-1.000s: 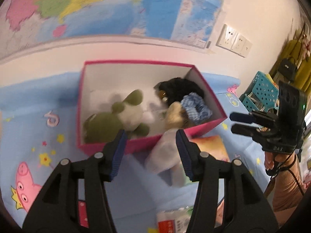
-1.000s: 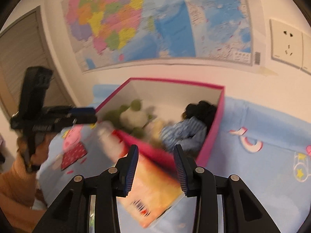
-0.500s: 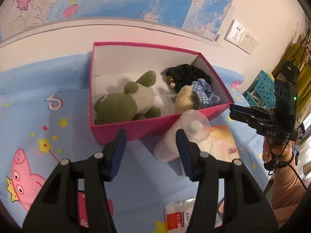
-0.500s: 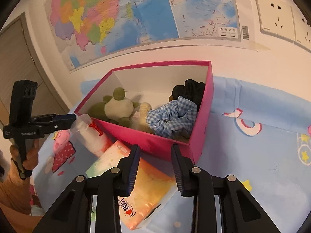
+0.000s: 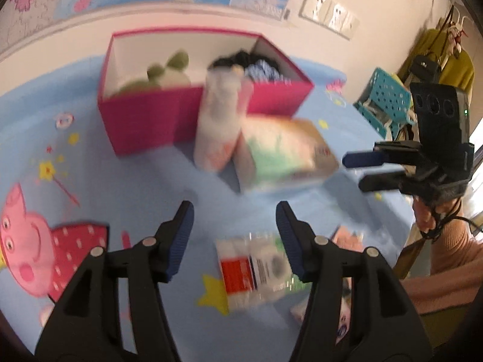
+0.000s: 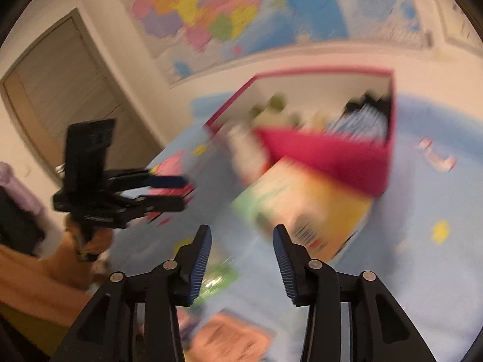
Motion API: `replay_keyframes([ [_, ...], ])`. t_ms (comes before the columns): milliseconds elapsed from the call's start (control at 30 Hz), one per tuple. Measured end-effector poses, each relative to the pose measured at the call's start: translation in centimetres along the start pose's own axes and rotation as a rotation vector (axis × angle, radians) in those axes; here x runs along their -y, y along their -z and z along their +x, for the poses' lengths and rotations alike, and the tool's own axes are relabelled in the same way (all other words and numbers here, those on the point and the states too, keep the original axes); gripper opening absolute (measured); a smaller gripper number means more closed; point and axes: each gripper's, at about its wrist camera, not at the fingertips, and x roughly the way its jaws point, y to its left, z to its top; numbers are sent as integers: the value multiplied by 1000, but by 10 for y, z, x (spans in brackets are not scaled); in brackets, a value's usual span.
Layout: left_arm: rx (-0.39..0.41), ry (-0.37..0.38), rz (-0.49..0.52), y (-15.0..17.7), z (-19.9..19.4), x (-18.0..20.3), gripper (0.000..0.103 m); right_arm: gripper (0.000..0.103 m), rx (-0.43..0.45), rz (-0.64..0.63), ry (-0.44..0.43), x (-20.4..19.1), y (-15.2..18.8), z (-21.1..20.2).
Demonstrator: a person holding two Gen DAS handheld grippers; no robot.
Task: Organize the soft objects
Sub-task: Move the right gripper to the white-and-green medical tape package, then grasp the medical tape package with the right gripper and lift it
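Left gripper (image 5: 235, 215) gapes wide and empty above a blue cartoon cloth (image 5: 126, 187), a small packet (image 5: 256, 268) just below its tips. Right gripper (image 6: 242, 238) hangs wide apart too, holding nothing. Beyond them, a pale bottle (image 5: 220, 120) leans on the pink box (image 5: 151, 114) holding a green plush (image 5: 163, 72) and scrunchies (image 5: 259, 66); a tissue pack (image 5: 283, 154) lies beside it

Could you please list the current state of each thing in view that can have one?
Left hand-held gripper: open, empty.
Right hand-held gripper: open, empty.
Pink box: lidless, holding soft things.
Green plush toy: lying inside the box.
White bottle: upright against the box front.
Tissue pack: flat beside the bottle.
Clear packet: lying on the cloth.
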Motion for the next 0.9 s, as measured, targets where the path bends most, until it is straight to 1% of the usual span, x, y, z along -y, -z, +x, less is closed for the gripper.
replay_keyframes([
  [100,-36,27,-38,18,5,-3,58,44,-63,23,-36,-7,17,19],
  [200,-64,47,-75,32,11,-7,58,44,-128,76,-62,-7,30,45],
  [233,-77,54,-88,36,13,-8,58,44,-144,91,-64,-5,31,52],
  [333,-103,67,-97,46,18,-8,58,44,-174,114,-35,-5,33,70],
  [400,-117,86,-101,51,20,-7,58,45,-151,125,-29,-4,33,73],
  [533,-143,113,-110,58,27,-6,58,49,-111,181,-54,1,31,75],
  [700,-120,139,-99,62,27,-5,58,54,-67,214,-75,3,35,76],
  [867,-103,162,-116,64,23,-9,58,53,-43,255,-141,8,38,82],
  [900,-100,164,-116,64,22,-10,58,47,-42,245,-140,7,39,82],
])
